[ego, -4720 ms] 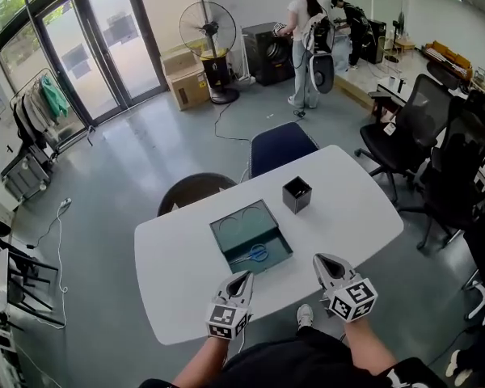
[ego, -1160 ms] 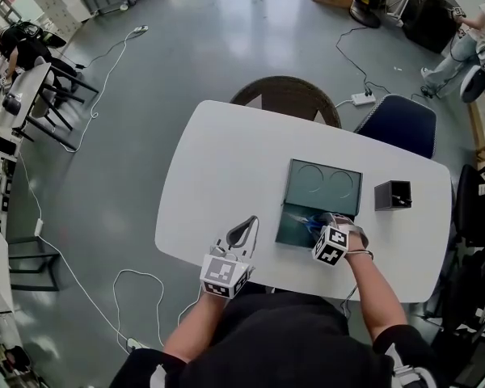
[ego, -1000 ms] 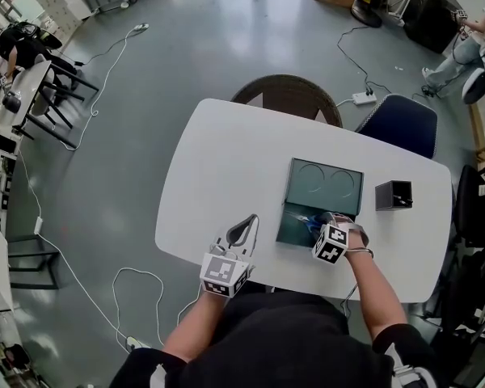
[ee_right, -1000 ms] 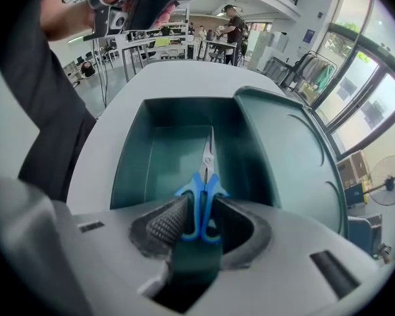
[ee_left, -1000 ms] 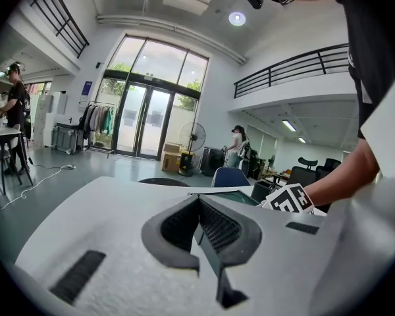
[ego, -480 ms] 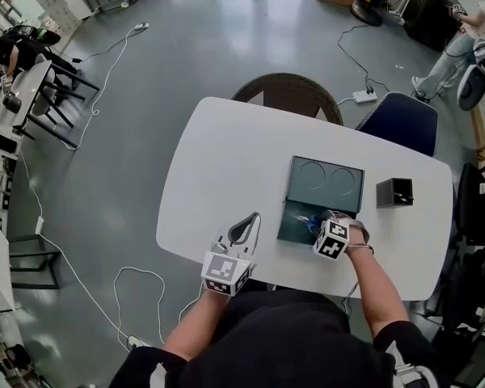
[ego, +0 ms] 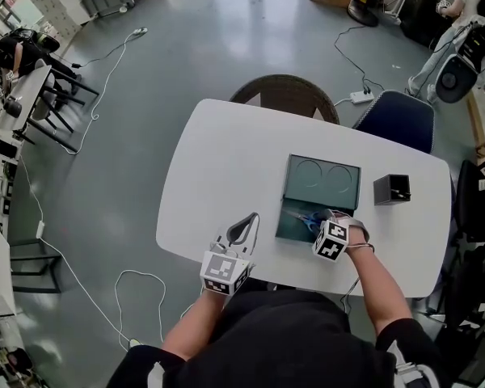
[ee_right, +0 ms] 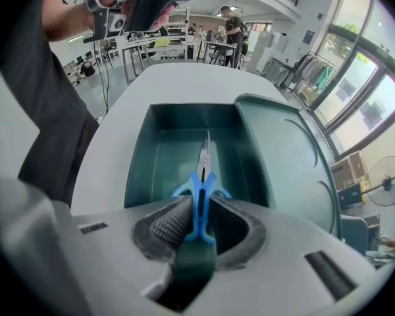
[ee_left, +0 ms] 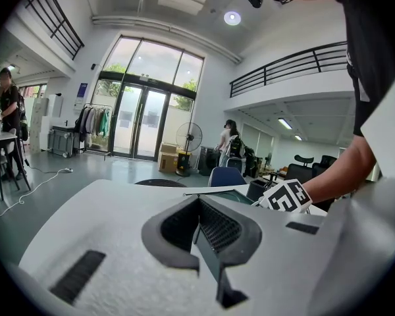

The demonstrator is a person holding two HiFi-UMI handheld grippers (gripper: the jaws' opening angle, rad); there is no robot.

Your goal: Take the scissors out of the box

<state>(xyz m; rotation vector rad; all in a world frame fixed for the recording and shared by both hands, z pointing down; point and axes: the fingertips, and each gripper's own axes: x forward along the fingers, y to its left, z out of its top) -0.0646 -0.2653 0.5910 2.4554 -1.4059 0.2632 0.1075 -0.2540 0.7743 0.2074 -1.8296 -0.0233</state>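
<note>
The right tongs, aimed steeply down into the box on the desk, have just been closing. They now pinch the scissors by the blue handles, likely for lifting. The left tongs are pressed together, empty, nearby.

Head view, my own rig: left gripper at seven o'clock, right gripper at five. Both have pale grey moulded shells cut with dark slots, and black cross-hatched pads inside. Each carries a white marker cube printed with black squares. At six o'clock, my black short-sleeved top fills the frame's foot.
</note>
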